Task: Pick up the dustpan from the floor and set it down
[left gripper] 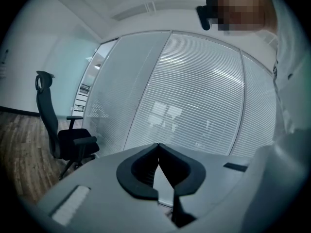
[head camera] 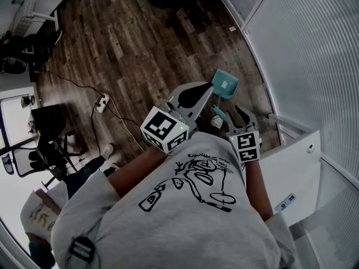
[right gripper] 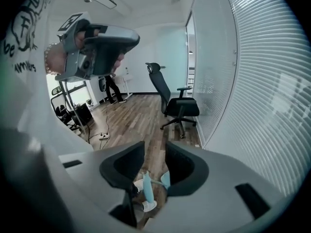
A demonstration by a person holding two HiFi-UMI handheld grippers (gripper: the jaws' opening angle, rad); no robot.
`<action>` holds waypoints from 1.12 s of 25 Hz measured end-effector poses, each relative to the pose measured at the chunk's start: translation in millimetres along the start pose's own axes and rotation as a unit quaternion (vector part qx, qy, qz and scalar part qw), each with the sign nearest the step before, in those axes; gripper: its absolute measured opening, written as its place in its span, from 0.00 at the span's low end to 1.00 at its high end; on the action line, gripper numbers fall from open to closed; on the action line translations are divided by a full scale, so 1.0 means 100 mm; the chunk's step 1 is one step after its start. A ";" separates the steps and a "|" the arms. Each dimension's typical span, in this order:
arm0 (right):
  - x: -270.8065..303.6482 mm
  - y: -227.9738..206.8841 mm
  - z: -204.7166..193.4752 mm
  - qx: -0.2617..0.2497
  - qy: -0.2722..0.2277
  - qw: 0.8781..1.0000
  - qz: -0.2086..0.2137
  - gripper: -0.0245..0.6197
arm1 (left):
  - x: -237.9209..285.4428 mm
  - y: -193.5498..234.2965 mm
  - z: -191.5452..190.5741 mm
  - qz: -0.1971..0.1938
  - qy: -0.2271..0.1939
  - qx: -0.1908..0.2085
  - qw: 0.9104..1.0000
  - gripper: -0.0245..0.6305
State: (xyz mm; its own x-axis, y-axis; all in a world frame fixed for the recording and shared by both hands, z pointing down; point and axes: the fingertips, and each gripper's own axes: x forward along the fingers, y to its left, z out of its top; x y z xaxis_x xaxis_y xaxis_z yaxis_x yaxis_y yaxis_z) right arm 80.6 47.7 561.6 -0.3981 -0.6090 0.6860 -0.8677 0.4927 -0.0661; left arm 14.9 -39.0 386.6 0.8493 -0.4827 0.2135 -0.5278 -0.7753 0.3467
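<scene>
The teal dustpan [head camera: 225, 84] lies on the wooden floor close to the glass wall, its handle [head camera: 219, 114] pointing back toward me. My right gripper [head camera: 242, 115] hangs just above the handle's end. In the right gripper view its jaws [right gripper: 154, 147] stand open with a clear gap, and the teal handle [right gripper: 146, 186] shows below, between them and untouched. My left gripper [head camera: 208, 88] is held out above and left of the pan. The left gripper view shows it [left gripper: 158, 147] shut with nothing in it, facing the blinds.
A glass wall with blinds [head camera: 314, 49] runs along the right. A black office chair [right gripper: 177, 106] stands by it. A power strip with cables [head camera: 101, 101] lies on the floor to the left. A small white object [head camera: 216, 121] sits beside the handle. A white panel [head camera: 291, 172] is near my right elbow.
</scene>
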 end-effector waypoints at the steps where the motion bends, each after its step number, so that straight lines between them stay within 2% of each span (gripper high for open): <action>1: 0.02 0.01 -0.03 0.003 0.002 1.000 0.002 0.19 | 0.00 0.00 0.00 0.001 0.000 0.001 1.000 0.04; 5: 0.12 0.03 -0.15 0.018 0.008 1.000 0.009 0.19 | -0.02 0.02 -0.01 0.002 0.001 0.001 1.000 0.04; 17: 0.35 0.13 -0.58 0.013 0.049 0.998 0.026 0.20 | -0.03 0.04 -0.06 0.004 0.004 0.000 1.000 0.04; 28: 0.52 0.21 -0.86 -0.019 0.089 0.995 0.046 0.23 | -0.03 0.06 -0.07 0.005 0.005 -0.001 1.000 0.04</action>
State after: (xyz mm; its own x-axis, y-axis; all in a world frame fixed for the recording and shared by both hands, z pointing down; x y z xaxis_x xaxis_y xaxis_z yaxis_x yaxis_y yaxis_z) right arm 67.7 80.3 658.3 -0.4123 -0.4422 0.7965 -0.8174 0.5656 -0.1092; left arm 9.1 -39.0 394.0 0.8435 -0.4868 0.2271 -0.5371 -0.7693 0.3460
